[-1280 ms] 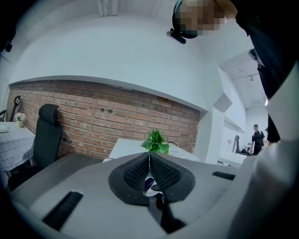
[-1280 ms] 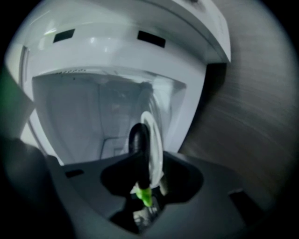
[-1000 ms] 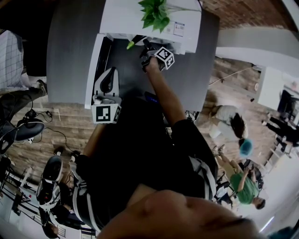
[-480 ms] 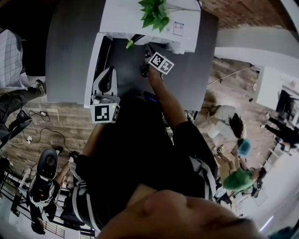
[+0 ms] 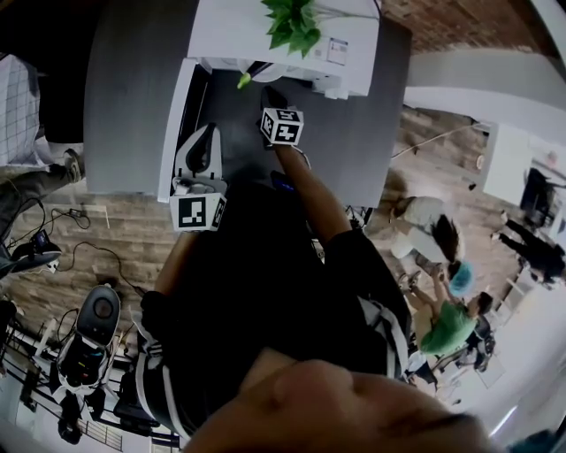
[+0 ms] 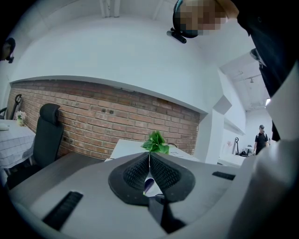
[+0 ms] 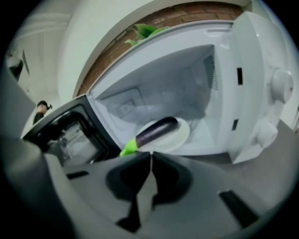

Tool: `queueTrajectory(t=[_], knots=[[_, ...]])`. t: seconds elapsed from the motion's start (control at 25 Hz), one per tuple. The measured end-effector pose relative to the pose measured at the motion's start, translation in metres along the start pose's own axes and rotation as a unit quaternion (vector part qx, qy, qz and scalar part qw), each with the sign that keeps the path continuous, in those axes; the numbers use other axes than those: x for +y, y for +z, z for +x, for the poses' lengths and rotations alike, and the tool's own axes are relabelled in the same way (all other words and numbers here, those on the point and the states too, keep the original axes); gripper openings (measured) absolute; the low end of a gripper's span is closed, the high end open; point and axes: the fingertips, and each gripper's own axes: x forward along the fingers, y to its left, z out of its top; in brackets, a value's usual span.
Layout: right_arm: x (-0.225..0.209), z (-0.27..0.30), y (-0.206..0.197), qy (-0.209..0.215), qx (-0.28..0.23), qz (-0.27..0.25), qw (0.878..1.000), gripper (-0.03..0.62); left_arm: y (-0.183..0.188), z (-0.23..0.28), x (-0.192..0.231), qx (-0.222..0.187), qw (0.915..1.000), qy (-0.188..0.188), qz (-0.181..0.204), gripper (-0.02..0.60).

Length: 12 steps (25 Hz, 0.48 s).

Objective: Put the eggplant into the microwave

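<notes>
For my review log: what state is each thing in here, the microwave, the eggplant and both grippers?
White microwave: door swung open.
Purple eggplant with green stem: lying on the white plate inside, stem outward.
Left gripper: shut, empty.
Right gripper: jaws just closed, nothing between.

Leafy plant [image 5: 292,25], brick wall [image 6: 93,116], office chair [image 6: 46,135]

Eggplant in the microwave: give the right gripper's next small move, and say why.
Probably nudge the green stem end deeper with the right gripper. The purple eggplant lies on the round white plate inside the white microwave, but its stem overhangs the plate toward the opening, where the open door would close. The fingers have just closed with nothing between them, so they can push.
</notes>
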Motion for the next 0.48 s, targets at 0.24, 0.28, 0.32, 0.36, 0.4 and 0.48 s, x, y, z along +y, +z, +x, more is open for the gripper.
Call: queueTrajectory(t=[0.24, 0.28, 0.32, 0.36, 0.4, 0.48], knots=[[0.003, 0.01, -0.005, -0.008, 0.011, 0.004, 1.0, 0.04, -0.001, -0.005, 0.005, 0.001, 1.0, 0.002, -0.001, 0.037], [0.003, 0.012, -0.005, -0.009, 0.011, 0.003, 1.0, 0.04, -0.001, -0.005, 0.005, 0.002, 1.0, 0.002, -0.001, 0.037], [0.003, 0.015, -0.004, -0.01, 0.011, 0.003, 1.0, 0.039, -0.001, -0.005, 0.006, 0.002, 1.0, 0.002, -0.001, 0.037], [0.003, 0.018, -0.003, -0.011, 0.012, 0.003, 1.0, 0.04, -0.001, -0.005, 0.007, 0.002, 1.0, 0.002, -0.001, 0.037], [0.003, 0.021, -0.002, -0.012, 0.013, 0.004, 1.0, 0.04, -0.001, -0.005, 0.008, 0.001, 1.0, 0.002, -0.001, 0.037], [0.001, 0.025, -0.002, -0.015, 0.016, 0.006, 1.0, 0.04, -0.002, -0.006, 0.009, 0.003, 1.0, 0.003, -0.002, 0.037]])
